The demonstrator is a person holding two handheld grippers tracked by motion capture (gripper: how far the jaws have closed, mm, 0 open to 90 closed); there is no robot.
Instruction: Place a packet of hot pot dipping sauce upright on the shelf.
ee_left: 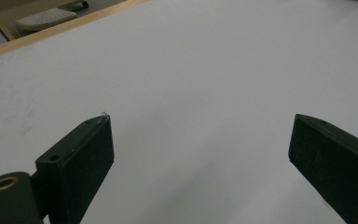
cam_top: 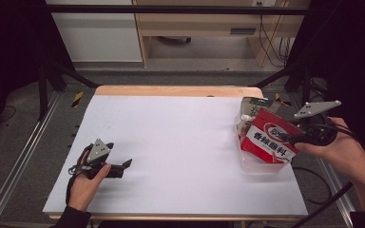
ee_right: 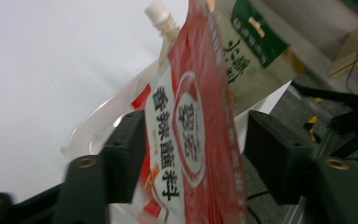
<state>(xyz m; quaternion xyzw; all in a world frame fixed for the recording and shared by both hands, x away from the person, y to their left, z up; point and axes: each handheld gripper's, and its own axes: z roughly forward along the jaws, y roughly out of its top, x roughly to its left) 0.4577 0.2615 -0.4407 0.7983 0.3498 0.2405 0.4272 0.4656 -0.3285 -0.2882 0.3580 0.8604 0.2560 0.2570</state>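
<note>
Red sauce pouch (ee_right: 191,135) marked 香辣蘸料, loose between parted right gripper (ee_right: 193,154) fingers; left gripper (ee_left: 200,154) fingers wide, empty.

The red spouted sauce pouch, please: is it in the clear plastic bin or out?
In: the red pouch stands inside the clear plastic bin.

A red-and-white pouch (cam_top: 269,140) with a white spout, a green-and-beige pouch (cam_top: 253,108), white table sheet (cam_top: 171,142).

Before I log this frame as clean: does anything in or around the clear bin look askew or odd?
Yes. The red pouch stands tilted in the clear bin, poking well above its rim and leaning against the green pouch behind it. The right gripper has its jaws open either side of the red pouch.
</note>
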